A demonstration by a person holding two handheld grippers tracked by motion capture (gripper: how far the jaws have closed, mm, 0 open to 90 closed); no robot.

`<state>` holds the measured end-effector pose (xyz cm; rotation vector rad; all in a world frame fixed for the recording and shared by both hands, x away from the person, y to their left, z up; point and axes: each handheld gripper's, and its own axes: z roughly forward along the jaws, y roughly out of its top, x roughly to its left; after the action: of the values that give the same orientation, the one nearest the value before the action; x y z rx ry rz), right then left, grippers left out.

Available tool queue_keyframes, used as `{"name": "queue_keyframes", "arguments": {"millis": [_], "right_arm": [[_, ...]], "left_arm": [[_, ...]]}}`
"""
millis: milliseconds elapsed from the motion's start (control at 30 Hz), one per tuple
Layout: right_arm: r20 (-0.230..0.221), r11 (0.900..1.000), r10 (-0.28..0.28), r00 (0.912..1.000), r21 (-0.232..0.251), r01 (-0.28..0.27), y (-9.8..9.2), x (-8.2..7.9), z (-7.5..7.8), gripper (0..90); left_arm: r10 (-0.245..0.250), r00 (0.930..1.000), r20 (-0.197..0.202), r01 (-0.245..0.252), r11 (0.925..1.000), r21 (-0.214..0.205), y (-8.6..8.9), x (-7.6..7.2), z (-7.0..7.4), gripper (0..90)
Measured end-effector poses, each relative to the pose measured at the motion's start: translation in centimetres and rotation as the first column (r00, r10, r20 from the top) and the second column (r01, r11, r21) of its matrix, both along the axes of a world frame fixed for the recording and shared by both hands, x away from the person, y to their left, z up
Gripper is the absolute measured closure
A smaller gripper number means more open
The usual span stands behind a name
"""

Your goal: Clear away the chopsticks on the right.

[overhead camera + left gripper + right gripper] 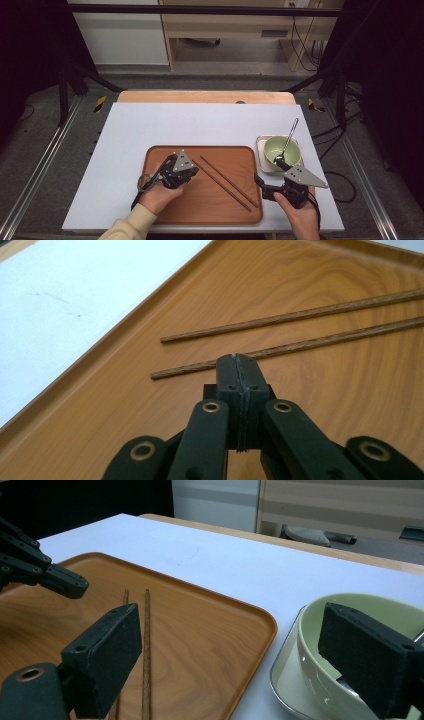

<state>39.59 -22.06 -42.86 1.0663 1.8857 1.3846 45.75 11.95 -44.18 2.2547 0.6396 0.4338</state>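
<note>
Two dark wooden chopsticks lie side by side on a brown wooden tray. My left gripper is low over the tray's left half, shut, with nothing between its jaws. Its tip sits just above the nearer chopstick, close to that stick's end. My right gripper stands wide open at the tray's right edge, with one pad over the tray and the other in front of a green bowl. A metal spoon rests in the bowl.
The bowl sits on a small metal tray right of the wooden tray. A white mat covers the table, bare behind the trays. A black frame and rails flank the table.
</note>
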Motion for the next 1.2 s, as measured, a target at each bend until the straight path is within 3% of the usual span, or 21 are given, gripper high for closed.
{"name": "queue_keyframes", "arguments": {"millis": [367,800,1200], "right_arm": [[-0.002,1.0000,-0.008,1.0000,-0.003,0.008,-0.3,0.2,-0.3,10.2],[-0.008,0.9999,-0.013,0.9999,0.002,0.013,-0.4,0.2,-0.3,11.6],[-0.010,0.9999,-0.004,0.9999,-0.013,0.004,-0.2,0.2,-0.3,12.9]], "left_arm": [[0.004,0.9996,-0.027,-0.003,0.9996,0.030,-0.4,0.9,-0.7,90.0],[0.011,0.9985,-0.053,-0.006,0.9953,0.097,-2.1,1.9,-2.1,90.0],[0.020,0.9984,-0.053,-0.015,0.9963,0.085,-3.1,3.1,-2.6,89.9]]}}
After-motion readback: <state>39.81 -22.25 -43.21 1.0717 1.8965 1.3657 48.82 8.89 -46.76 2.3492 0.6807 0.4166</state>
